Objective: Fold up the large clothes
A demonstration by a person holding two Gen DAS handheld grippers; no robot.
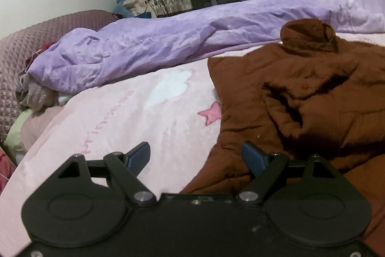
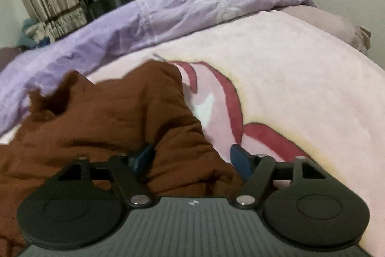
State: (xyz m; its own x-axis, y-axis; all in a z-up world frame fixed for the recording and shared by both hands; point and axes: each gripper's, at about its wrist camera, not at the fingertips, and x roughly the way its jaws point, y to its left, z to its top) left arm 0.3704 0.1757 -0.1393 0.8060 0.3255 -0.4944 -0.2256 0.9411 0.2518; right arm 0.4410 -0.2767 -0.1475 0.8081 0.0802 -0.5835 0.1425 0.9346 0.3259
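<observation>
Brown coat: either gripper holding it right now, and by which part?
Neither. Left gripper is open over the brown coat's edge; right gripper is open, a coat fold between its fingers, not pinched.

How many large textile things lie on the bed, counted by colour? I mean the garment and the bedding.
Brown: 1, the padded jacket
Purple: 1, the duvet
Pink: 1, the printed blanket under both
Total: 3
</observation>
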